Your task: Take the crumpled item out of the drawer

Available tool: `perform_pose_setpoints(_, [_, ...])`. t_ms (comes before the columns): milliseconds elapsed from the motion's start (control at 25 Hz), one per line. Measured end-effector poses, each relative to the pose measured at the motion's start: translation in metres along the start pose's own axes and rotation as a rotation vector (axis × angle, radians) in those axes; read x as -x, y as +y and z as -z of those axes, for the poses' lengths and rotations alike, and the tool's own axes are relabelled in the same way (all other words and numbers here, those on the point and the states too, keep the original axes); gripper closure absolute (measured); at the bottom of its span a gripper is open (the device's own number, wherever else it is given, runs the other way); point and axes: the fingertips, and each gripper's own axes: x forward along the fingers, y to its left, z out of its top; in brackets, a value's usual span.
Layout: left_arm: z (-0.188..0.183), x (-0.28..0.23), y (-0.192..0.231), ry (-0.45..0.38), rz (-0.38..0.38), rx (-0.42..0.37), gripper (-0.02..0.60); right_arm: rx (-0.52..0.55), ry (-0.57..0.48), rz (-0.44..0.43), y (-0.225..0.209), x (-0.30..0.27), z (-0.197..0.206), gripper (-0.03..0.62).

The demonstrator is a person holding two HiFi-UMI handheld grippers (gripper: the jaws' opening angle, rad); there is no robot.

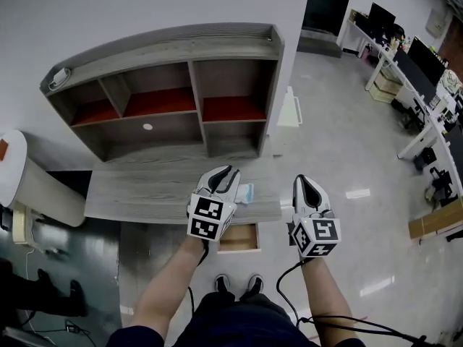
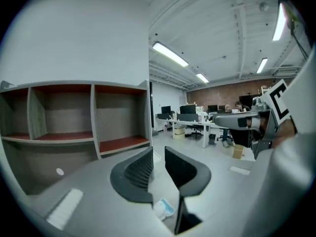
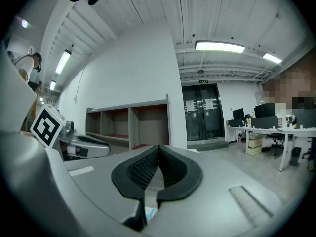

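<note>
Crumpled item (image 1: 246, 192) is out: a pale blue-and-white wad lying on the worktop (image 1: 145, 194), right at the front edge and directly above the open drawer (image 1: 239, 238). The left hand-held gripper (image 2: 158, 154) hangs just over it with the jaws a narrow gap apart and nothing between them. The right hand-held gripper (image 3: 158, 149) hovers off the worktop's front right corner, jaws pressed together and empty.

The danger is that edge. The wad looks light, and it sits so close to the lip that a brush from the left jaws could flick it off, back into the drawer or down to the floor. That drawer also juts out towards the person's legs, so a step forward could knock it and shake the worktop.
</note>
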Motion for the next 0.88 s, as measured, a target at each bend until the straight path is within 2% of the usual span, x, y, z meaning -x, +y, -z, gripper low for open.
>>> perform_pose_setpoints(240, [-0.029, 0.025, 0.007, -0.085, -0.072, 0.07, 0.505, -0.007, -0.054, -0.057, 0.011, -0.004, -0.023, 0.588])
perform_pose_setpoints(440, [-0.049, 0.044, 0.02, -0.139, -0.13, 0.066, 0.505, -0.004, -0.088, -0.099, 0.022, -0.007, -0.038, 0.588])
perform_pose_setpoints(880, [-0.051, 0.064, 0.031, -0.166, -0.179, 0.106, 0.505, -0.014, -0.11, -0.124, 0.035, 0.0, -0.042, 0.588])
